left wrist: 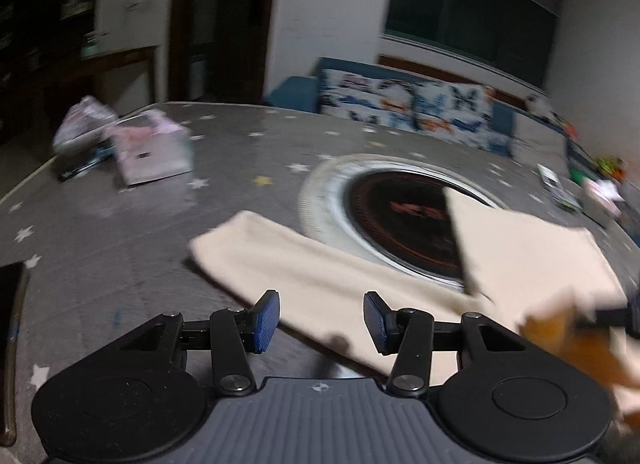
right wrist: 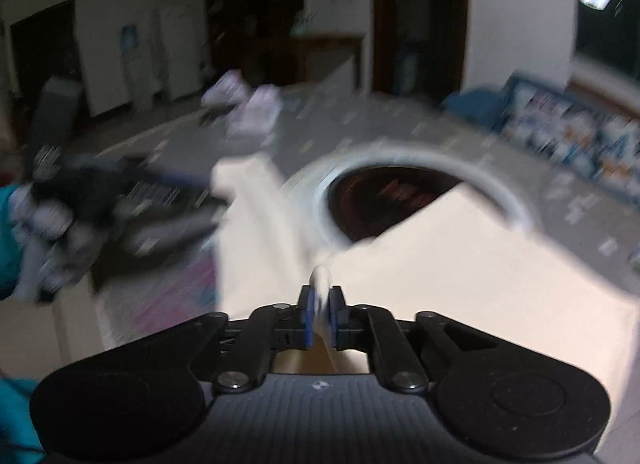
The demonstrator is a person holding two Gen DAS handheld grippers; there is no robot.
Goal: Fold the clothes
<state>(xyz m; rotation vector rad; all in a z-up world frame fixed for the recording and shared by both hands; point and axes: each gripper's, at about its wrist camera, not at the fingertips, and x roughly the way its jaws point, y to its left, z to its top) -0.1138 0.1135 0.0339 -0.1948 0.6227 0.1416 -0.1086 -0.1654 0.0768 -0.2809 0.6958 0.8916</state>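
Note:
A cream garment [left wrist: 320, 280] lies on the grey star-patterned table [left wrist: 120, 232], one leg stretched toward the left and another part raised at the right [left wrist: 528, 260]. My left gripper [left wrist: 322, 322] is open and empty, its blue pads just above the garment's near edge. In the right wrist view my right gripper [right wrist: 322, 316] is shut on a fold of the cream garment [right wrist: 460, 264], which spreads out ahead of it. The left gripper shows blurred at the left of that view [right wrist: 100, 203].
A round black cooktop with a white ring [left wrist: 400, 215] is set in the table behind the garment. Pink boxes and packets [left wrist: 148, 147] lie at the far left. A phone [left wrist: 12, 304] lies at the left edge. A patterned sofa [left wrist: 412, 111] stands behind.

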